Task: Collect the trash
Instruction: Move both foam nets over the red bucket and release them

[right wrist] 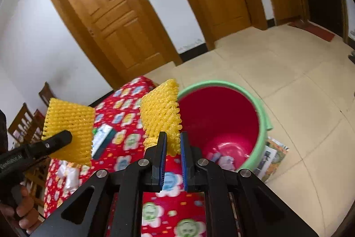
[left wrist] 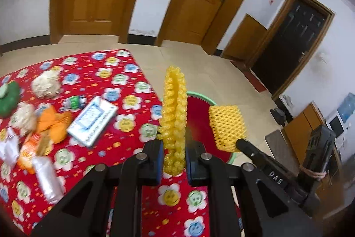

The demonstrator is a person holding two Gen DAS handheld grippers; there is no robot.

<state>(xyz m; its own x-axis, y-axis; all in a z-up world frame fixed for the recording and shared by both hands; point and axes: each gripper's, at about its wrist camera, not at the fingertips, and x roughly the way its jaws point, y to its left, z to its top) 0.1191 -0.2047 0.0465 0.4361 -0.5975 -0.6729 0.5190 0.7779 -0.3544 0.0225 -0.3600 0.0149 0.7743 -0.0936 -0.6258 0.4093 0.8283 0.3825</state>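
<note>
On the red flowered tablecloth [left wrist: 124, 90] at left lie paper wads, wrappers and a small carton [left wrist: 92, 121]. The left gripper [left wrist: 174, 156] pinches one yellow foam net [left wrist: 174, 117] above the table edge. Right of it, the right gripper [right wrist: 173, 154] clamps a second foam net [right wrist: 160, 112] beside the green-rimmed red bin [right wrist: 261, 112].

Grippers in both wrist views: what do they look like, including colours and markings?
Both are matte black linkage frames with silver round pivot pins and flat fingers faced with blue ribbed pads. The right gripper carries white lettering along its body; the left gripper has small white print on its side, too blurred to read.
</note>
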